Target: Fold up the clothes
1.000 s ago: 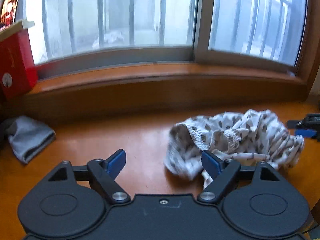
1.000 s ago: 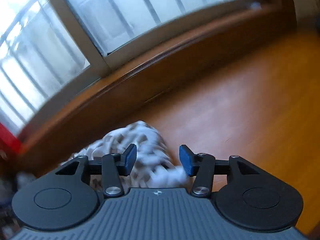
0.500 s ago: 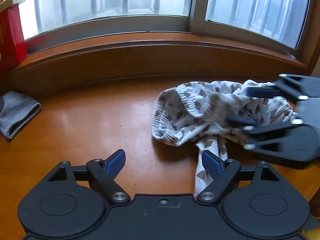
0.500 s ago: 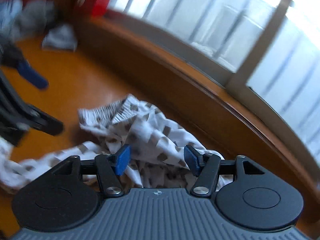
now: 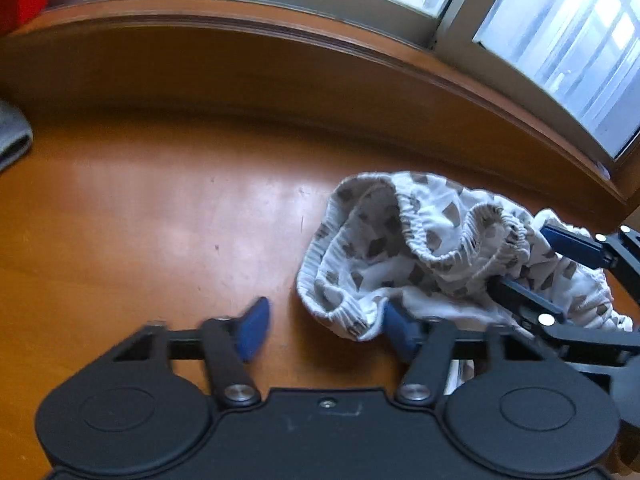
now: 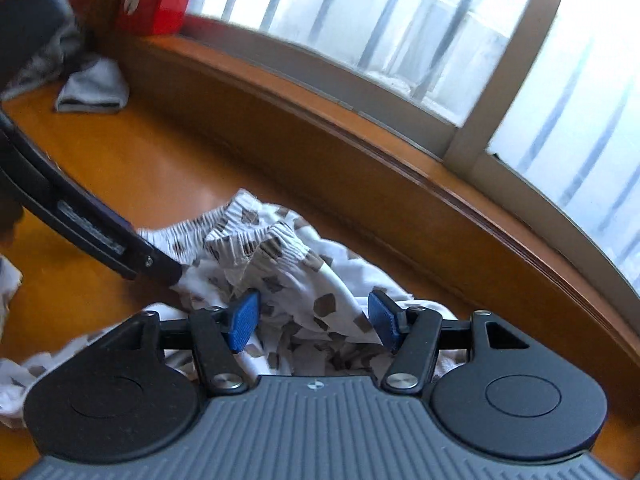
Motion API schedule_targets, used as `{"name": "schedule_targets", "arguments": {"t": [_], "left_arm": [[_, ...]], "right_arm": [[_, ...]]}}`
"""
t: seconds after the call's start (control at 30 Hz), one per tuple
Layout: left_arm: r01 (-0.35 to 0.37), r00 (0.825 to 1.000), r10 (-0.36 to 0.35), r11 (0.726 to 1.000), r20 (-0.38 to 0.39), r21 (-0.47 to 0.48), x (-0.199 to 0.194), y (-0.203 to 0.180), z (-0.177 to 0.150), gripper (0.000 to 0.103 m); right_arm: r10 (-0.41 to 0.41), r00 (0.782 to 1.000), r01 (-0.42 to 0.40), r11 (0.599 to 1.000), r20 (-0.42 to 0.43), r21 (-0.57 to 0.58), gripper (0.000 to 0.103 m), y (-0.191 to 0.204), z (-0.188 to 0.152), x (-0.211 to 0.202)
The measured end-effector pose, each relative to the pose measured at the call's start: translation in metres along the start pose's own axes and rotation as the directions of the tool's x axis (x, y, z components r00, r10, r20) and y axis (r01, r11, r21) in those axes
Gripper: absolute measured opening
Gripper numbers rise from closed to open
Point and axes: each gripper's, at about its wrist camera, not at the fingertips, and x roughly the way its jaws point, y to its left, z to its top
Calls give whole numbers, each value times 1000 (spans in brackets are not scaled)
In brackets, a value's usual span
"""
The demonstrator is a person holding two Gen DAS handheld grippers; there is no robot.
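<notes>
Plainly, the white cotton garment with grey-brown patches and a gathered elastic waistband lies crumpled on the orange-brown wooden table, toward four o'clock in the left wrist view and just short of the wooden window ledge.

Our left gripper stands wide open. Its blue finger at three o'clock sits under or against the near hem, while the other finger is over bare wood, so it holds nothing.

Our right gripper is also spread wide, with bunched cloth lying between its blue pads but not pinched.

We judge the main risk to be a blind grab. Closing here could catch several layers of the heap at once, so the garment would lift as a lump and not spread flat. The elastic edge may also slip from a shallow bite.

Our two grippers sit very near each other over the cloth, and a hasty close could knock one against the other. A folded grey cloth lies well apart at ten o'clock, out of harm's way.
</notes>
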Motion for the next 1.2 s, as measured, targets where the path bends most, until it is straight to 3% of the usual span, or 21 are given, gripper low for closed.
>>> {"name": "schedule_targets", "arguments": {"t": [0.23, 0.27, 0.33, 0.4, 0.5, 0.67, 0.73, 0.83, 0.87, 0.93, 0.97, 1.0, 1.03, 1.07, 1.1, 1.17, 1.2], "left_arm": [[30, 999, -31, 996, 11, 85, 8, -15, 2, 24], [30, 999, -32, 995, 20, 91, 6, -15, 2, 17], [21, 998, -26, 995, 50, 100, 0, -18, 1, 14], [9, 993, -23, 992, 115, 122, -23, -27, 2, 13], [2, 971, -48, 982, 235, 191, -72, -52, 8, 12], [73, 907, -189, 951, 376, 302, -143, -130, 5, 13], [97, 884, -248, 927, 396, 363, -154, -174, -2, 13], [129, 868, -333, 868, 369, 480, -150, -249, -19, 13], [137, 868, -352, 848, 351, 512, -145, -271, -25, 14], [147, 885, -360, 818, 296, 556, -124, -316, -40, 20], [153, 894, -361, 803, 266, 576, -112, -339, -48, 33], [143, 906, -343, 799, 247, 584, -100, -358, -56, 53], [115, 921, -308, 802, 240, 586, -89, -373, -63, 62], [80, 932, -270, 805, 241, 588, -80, -384, -70, 64], [43, 943, -228, 806, 243, 591, -73, -391, -78, 65], [-20, 957, -151, 816, 247, 577, -67, -392, -89, 67], [-55, 963, -103, 829, 248, 556, -63, -387, -93, 72]], "right_arm": [[-41, 999, 40, 999, -34, -9, 61, 5, -4, 15], [-47, 998, 47, 999, -40, -7, 40, 5, -6, 17], [-64, 997, 64, 998, -49, 6, 7, 6, -10, 21], [-76, 997, 75, 993, 8, 94, 5, -3, -20, 0], [-80, 983, 41, 971, 162, 234, 5, -33, -7, -43], [-168, 926, 15, 912, 338, 410, 5, -106, -9, -111], [-218, 906, 29, 886, 361, 464, 5, -140, -26, -134], [-298, 898, 86, 841, 325, 534, 5, -191, -66, -157], [-309, 903, 94, 819, 298, 566, 5, -209, -83, -159], [-312, 922, 111, 780, 230, 616, 6, -245, -118, -158], [-297, 938, 126, 774, 180, 621, 12, -262, -136, -151], [-277, 955, 154, 773, 110, 615, 19, -277, -154, -141], [-263, 965, 198, 773, 21, 603, 40, -290, -171, -129], [-264, 962, 254, 771, -69, 584, 50, -301, -188, -115], [-276, 951, 304, 767, -138, 565, 50, -308, -203, -108], [-285, 934, 358, 754, -217, 550, 52, -319, -230, -109], [-265, 939, 343, 749, -218, 567, 53, -324, -239, -114]]}}
